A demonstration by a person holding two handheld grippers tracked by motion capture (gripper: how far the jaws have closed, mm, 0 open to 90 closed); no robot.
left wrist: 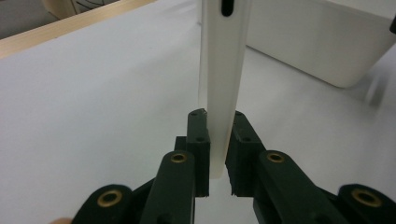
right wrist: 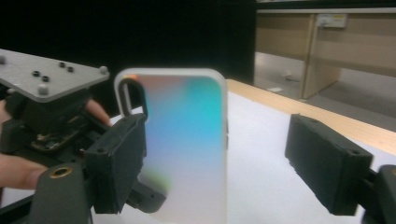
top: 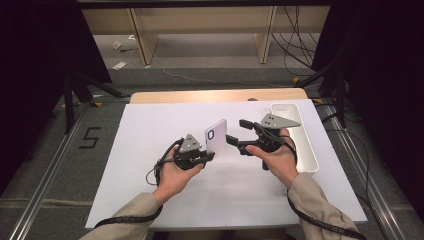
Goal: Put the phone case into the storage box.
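A phone case (top: 216, 136) with a white rim and a shimmering back stands upright above the white table (top: 150, 200). My left gripper (top: 210, 156) is shut on its lower end. In the left gripper view the case (left wrist: 222, 70) rises edge-on from between the two jaws of that gripper (left wrist: 219, 135). My right gripper (top: 237, 132) is open just right of the case. In the right gripper view the case (right wrist: 187, 140) faces the camera with its back, close to the left jaw of the open gripper (right wrist: 224, 158). Whether that jaw touches it I cannot tell.
A long white tray (top: 300, 135) lies along the table's right side, behind the right hand, and shows as a white wall (left wrist: 327, 42) in the left gripper view. The left gripper's grey plate (right wrist: 46, 79) and fingers of the hand holding it sit left of the case.
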